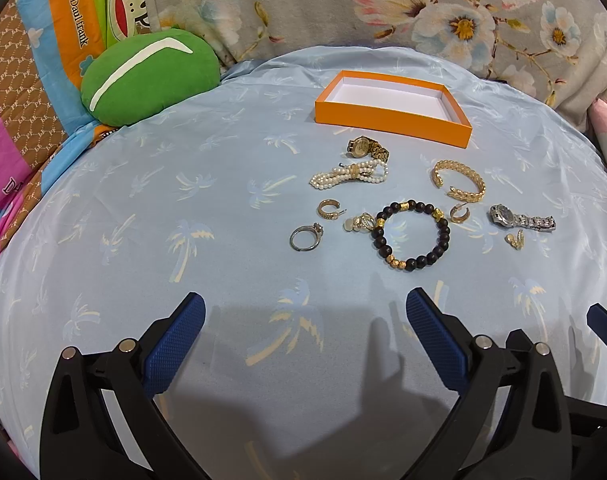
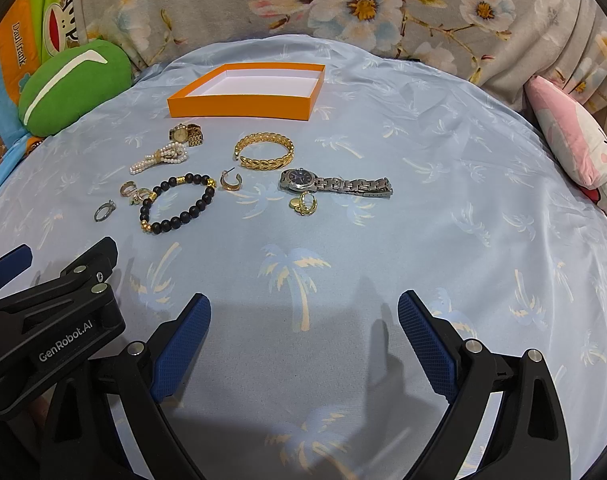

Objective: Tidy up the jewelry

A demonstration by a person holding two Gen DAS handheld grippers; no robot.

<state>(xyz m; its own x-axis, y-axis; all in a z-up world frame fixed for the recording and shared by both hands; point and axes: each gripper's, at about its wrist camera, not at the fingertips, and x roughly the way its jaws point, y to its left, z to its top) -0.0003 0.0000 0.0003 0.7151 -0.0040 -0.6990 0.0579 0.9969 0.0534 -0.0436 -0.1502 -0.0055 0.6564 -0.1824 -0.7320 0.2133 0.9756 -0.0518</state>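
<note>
Hovering over the pale blue palm-print bedsheet [image 1: 183, 200], we hold our left gripper [image 1: 305, 320] and right gripper [image 2: 303, 316] with fingers spread wide, pinching nothing. The shallow orange cardboard box [image 1: 387, 122] with its white inside sits near the sheet's far edge. Just before it lie the gold watch [image 1: 365, 148], white pearl bracelet [image 1: 349, 174], gold leaf-pattern bangle [image 1: 461, 182], black bead bracelet [image 1: 413, 236], silver watch [image 2: 335, 184], silver ring [image 1: 305, 237] and small gold earrings [image 1: 329, 208]. A green round cushion [image 1: 143, 78] rests at the far left corner, a pink pillow [image 2: 575, 140] at the right edge. Nothing blocks the jewelry.
</note>
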